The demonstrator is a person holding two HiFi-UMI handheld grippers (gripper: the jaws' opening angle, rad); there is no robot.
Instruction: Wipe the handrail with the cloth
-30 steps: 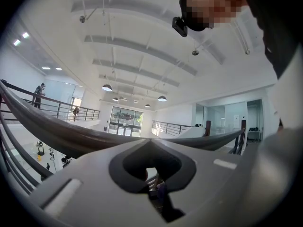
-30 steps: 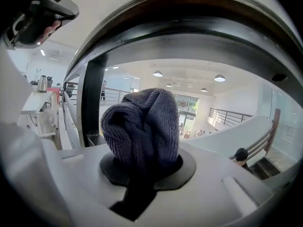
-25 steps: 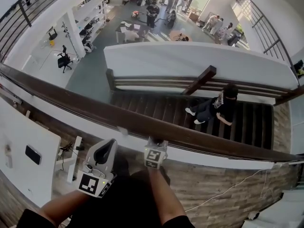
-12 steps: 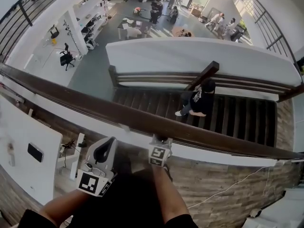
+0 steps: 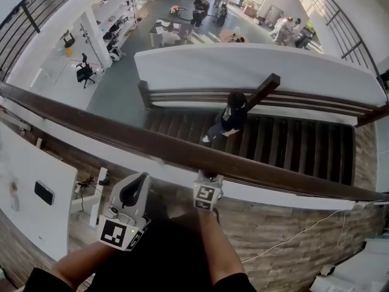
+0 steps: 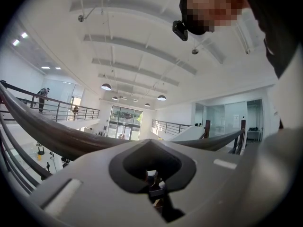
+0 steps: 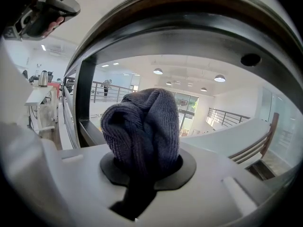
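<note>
Two claws: right claw [image 5: 208,177] clamps a bunched dark cloth [image 7: 142,126] just beneath the handrail [image 5: 109,129], left claw [image 5: 136,188] closed and empty

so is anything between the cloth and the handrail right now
Nothing visible does. The right gripper holds the bunched cloth just below the handrail. Its view shows only open air between the cloth's top and the rail's underside.
</note>
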